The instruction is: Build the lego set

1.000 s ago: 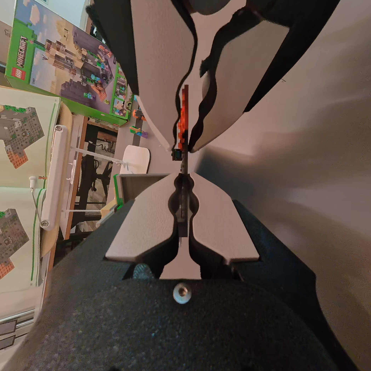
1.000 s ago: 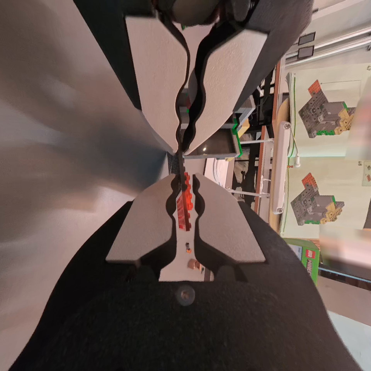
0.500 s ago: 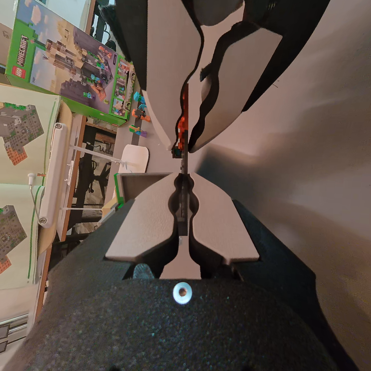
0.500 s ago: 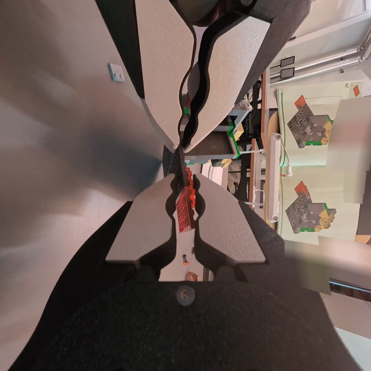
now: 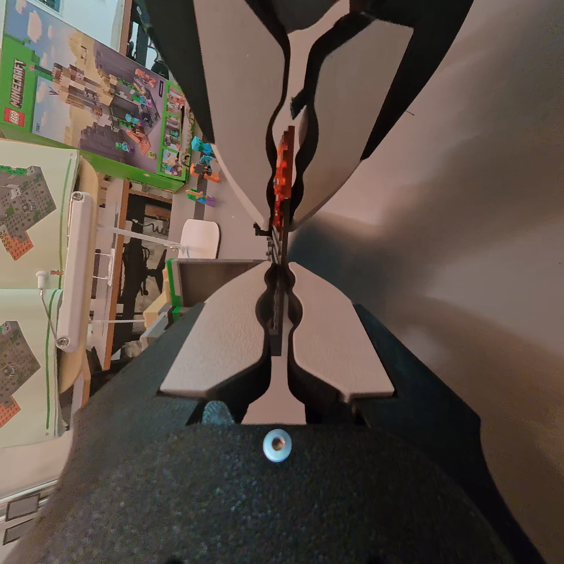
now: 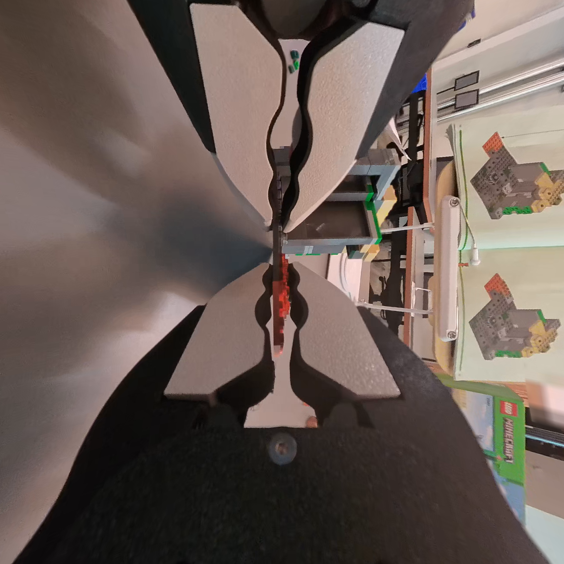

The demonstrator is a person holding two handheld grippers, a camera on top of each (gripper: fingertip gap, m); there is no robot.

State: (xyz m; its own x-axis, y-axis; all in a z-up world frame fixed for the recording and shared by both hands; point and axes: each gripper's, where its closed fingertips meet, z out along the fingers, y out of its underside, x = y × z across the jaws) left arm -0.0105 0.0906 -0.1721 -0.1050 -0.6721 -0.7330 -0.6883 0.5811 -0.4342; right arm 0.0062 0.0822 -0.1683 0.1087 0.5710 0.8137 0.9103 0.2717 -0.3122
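My left gripper [image 5: 277,265] is shut on a thin dark LEGO plate [image 5: 277,311], seen edge-on. My right gripper [image 6: 279,265] faces it tip to tip and is shut on a red-orange plate [image 6: 279,308]. The two plates meet and overlap in the small gap between the grippers. In the left wrist view the right gripper [image 5: 279,222] comes in from the top with the red-orange plate [image 5: 282,174]. In the right wrist view the left gripper [image 6: 277,225] comes in from the top with the dark plate [image 6: 278,198]. A grey, green and tan LEGO build [image 6: 335,219] stands behind the fingertips.
An open instruction booklet [image 5: 27,213] sits on a stand with a white clip bar [image 5: 74,268]. The green LEGO box [image 5: 82,122] stands behind it, with small figures [image 5: 203,164] on the table beside it. The grey build [image 5: 213,280] lies behind my left fingers. The pale table [image 5: 457,274] fills the right. The tips of both grippers are at nearly the same place.
Both grippers keep their hold on the plates. The joined pair has turned and shifted a little, so the grey build and the box show more.
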